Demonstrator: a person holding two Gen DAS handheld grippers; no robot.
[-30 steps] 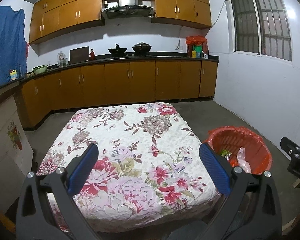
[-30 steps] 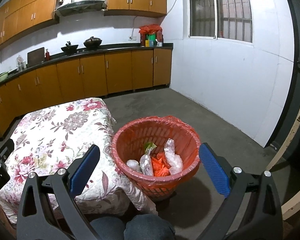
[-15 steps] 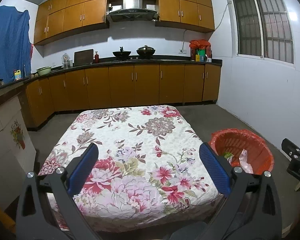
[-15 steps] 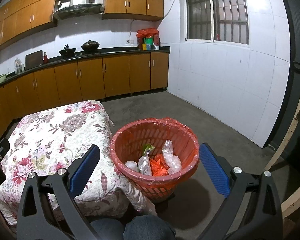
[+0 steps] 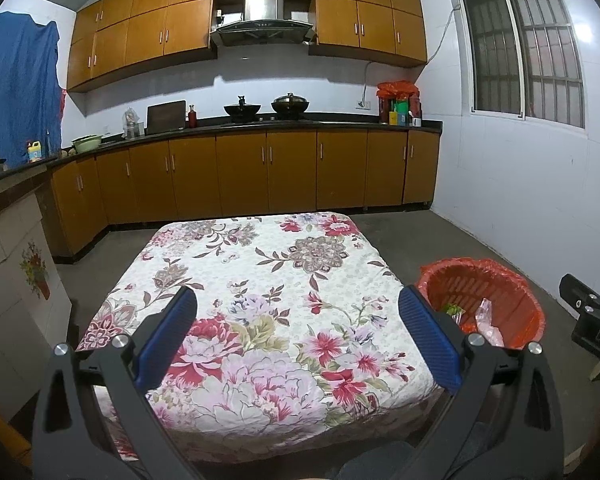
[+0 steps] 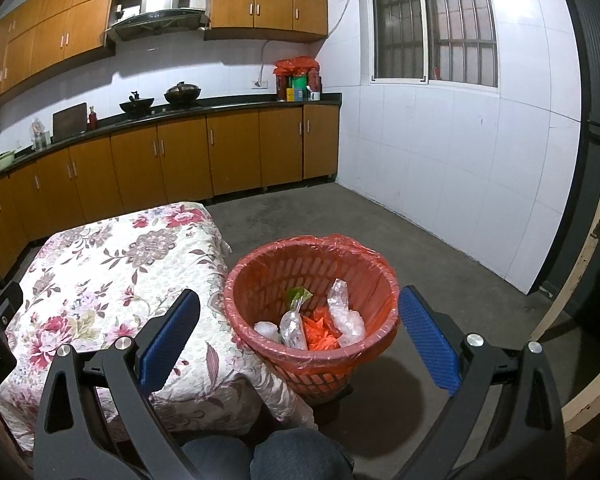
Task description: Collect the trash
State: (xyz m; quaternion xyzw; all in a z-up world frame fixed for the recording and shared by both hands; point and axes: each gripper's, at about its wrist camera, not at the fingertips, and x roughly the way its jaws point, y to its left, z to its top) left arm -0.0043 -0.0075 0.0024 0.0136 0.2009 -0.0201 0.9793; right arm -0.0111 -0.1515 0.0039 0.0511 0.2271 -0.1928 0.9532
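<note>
Both the left gripper and right gripper hang wide open, holding nothing, near the orange basket beside the floral table; bagged trash lies inside. A careless nudge could tip the light basket.

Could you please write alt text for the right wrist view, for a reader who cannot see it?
An open, empty right gripper hangs above a red bin lined with a red bag, holding crumpled plastic wrappers and orange scraps. A table under a floral cloth stands at its left, kitchen cabinets behind.
</note>
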